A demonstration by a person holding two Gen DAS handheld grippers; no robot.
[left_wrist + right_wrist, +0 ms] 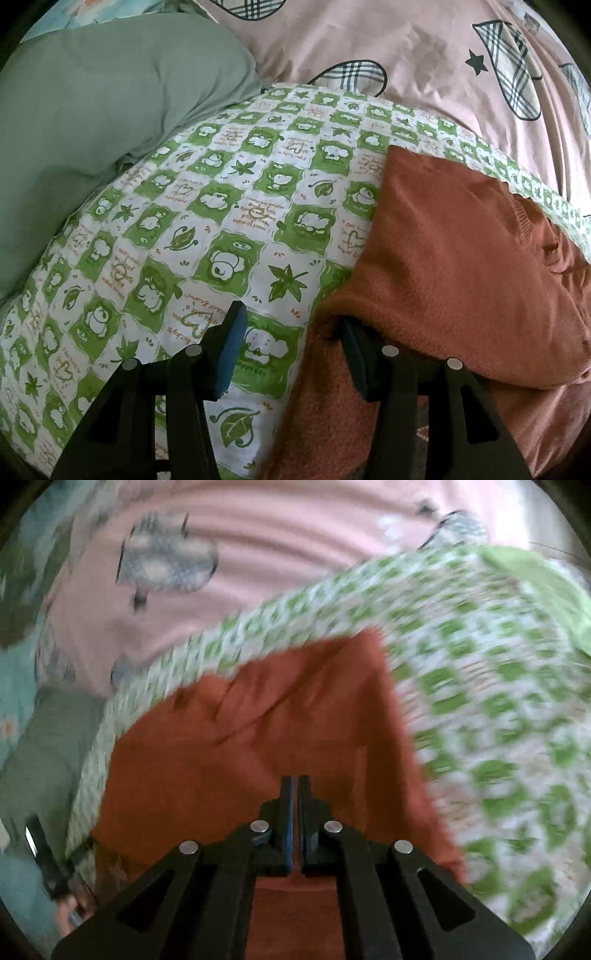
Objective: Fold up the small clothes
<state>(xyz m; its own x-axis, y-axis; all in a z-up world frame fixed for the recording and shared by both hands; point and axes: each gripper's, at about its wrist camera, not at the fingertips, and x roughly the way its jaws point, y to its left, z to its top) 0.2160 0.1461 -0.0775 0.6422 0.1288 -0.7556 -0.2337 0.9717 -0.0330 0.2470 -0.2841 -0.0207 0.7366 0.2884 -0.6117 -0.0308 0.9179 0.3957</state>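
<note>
A rust-orange knit garment (pixel 461 258) lies folded on a green-and-white patterned quilt (pixel 221 206). My left gripper (pixel 291 325) is open; its right finger is tucked under the garment's left edge, its left finger with a blue pad (pixel 231 343) rests over the quilt. In the blurred right wrist view, the same garment (pixel 258 738) fills the middle over the quilt (pixel 498 701). My right gripper (pixel 294 786) has its jaws nearly together above the cloth; I cannot see fabric pinched between them.
A sage-green pillow (pixel 92 122) lies at the left of the quilt. A pink sheet with plaid shapes (pixel 388 44) spreads behind it. In the right wrist view the pink sheet (pixel 258 535) is at the top and a dark object (pixel 40 849) sits at far left.
</note>
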